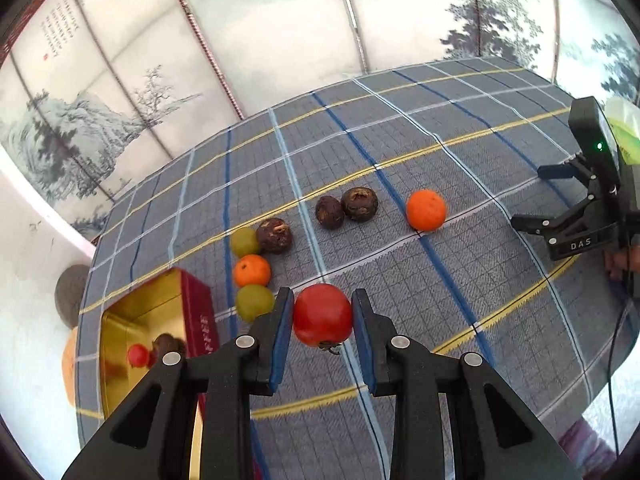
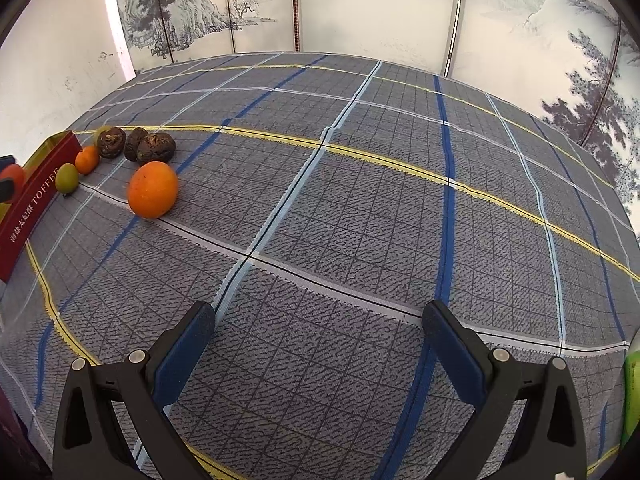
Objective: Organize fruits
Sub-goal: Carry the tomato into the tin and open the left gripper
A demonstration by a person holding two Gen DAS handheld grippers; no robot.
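Fruits lie scattered across a checked woven tablecloth [image 1: 460, 160] while a person sorts them with two hand-held grippers. At nine o'clock of the left wrist view stands a red tin box [image 1: 160, 320], gold and glossy inside, with small fruit already in its bottom. Beside it, toward ten o'clock, two smooth green fruits [image 1: 254, 302], a small dimpled mandarin [image 1: 251, 270] and three wrinkled dark-brown fruits [image 1: 274, 235] cluster together. At centre, the left gripper [image 1: 322, 316] has its blue pads pressed to both flanks of a shiny red tomato [image 1: 322, 314], stem end down, apparently lifted off the cloth. Round and slick, it could squirt from the pads if the grip eases, or bruise if squeezed harder; a slip here might knock the green fruit just beside it. A larger orange [image 1: 426, 210] sits apart at two o'clock. The right gripper [image 2: 320, 354] hangs spread wide over bare cloth, holding nothing.
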